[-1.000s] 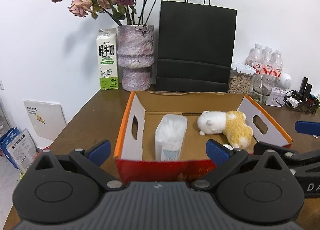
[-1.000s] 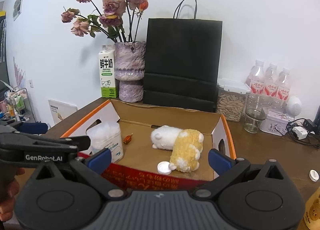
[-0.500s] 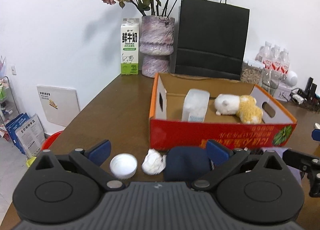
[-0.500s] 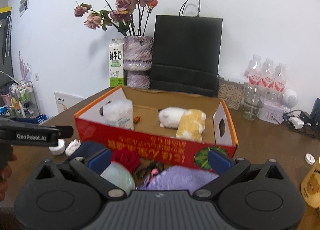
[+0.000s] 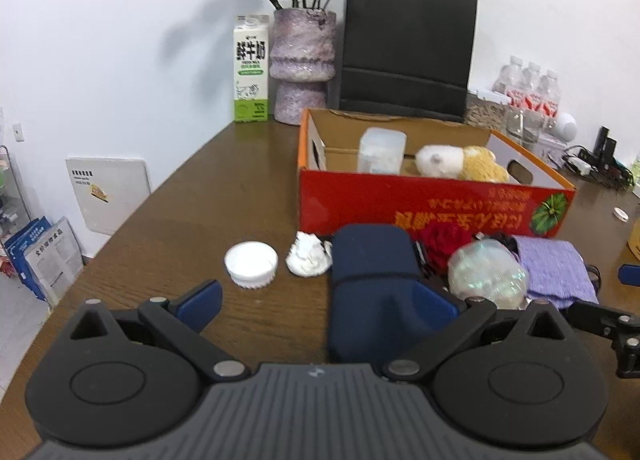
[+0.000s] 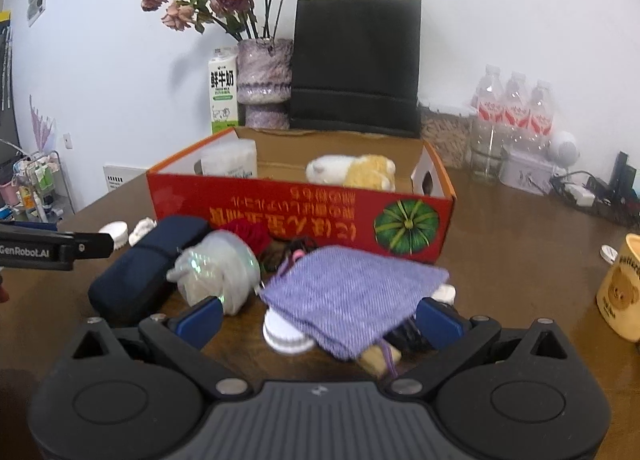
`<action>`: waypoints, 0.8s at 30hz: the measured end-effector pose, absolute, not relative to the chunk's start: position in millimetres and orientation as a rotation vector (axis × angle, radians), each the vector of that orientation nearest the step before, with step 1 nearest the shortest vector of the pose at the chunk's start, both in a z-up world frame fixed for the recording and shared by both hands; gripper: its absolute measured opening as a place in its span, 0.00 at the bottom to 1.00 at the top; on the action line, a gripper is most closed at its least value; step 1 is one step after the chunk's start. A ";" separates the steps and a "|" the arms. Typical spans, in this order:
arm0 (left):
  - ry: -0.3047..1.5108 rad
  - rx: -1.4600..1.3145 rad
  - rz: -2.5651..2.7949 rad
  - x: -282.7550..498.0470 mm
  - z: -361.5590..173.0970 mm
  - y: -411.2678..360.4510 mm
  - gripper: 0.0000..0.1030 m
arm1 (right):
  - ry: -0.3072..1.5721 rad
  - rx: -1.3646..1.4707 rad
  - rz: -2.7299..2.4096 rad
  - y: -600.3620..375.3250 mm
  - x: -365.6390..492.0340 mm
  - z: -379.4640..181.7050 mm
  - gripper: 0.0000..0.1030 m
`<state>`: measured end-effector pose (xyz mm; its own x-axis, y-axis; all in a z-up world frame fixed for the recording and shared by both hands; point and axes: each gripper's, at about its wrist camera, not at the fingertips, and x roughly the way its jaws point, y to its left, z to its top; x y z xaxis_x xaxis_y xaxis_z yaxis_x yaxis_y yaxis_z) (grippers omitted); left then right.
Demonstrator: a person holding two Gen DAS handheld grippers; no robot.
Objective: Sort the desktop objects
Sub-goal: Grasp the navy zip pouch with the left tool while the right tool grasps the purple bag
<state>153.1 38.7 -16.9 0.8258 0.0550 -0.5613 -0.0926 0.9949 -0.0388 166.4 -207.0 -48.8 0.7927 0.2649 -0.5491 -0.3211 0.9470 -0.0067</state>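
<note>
1. Left gripper (image 5: pixel 316 302) is spread wide and empty, low over the table (image 5: pixel 192 220) with the navy case (image 5: pixel 370 280) at its right finger.
2. Right gripper (image 6: pixel 318 318) is spread too, straddling the purple cloth (image 6: pixel 352 296).
3. Risk: the pile is crowded, so a grab may drag the shiny bag (image 6: pixel 218 272) or white cap (image 6: pixel 286 334).
4. The red box (image 6: pixel 300 220) holds a plastic tub (image 6: pixel 230 164) and plush toy (image 6: pixel 352 174).

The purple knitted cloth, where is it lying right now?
In the right wrist view the purple knitted cloth lies on the table in front of the red box, draped over a white lid, right of the shiny wrapped ball.
</note>
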 end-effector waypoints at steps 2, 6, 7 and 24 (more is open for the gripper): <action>0.602 -0.060 0.072 154.7 -19.1 35.3 1.00 | 0.580 -0.107 0.309 -208.8 165.7 -52.3 1.00; 0.615 -0.048 0.060 158.6 -22.9 28.9 1.00 | 0.590 -0.099 0.284 -213.9 169.4 -54.8 1.00; 0.618 -0.047 0.059 159.8 -23.5 28.0 1.00 | 0.590 -0.097 0.277 -215.8 170.7 -54.8 1.00; 0.663 -0.023 0.053 205.3 -40.8 11.0 1.00 | 0.620 -0.116 0.298 -207.7 218.8 -62.5 1.00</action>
<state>205.3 11.0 -40.8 0.7868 0.0419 -0.6157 -0.0568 0.9984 -0.0046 218.8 -207.7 -62.5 0.7726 0.2403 -0.5877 -0.3093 0.9508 -0.0178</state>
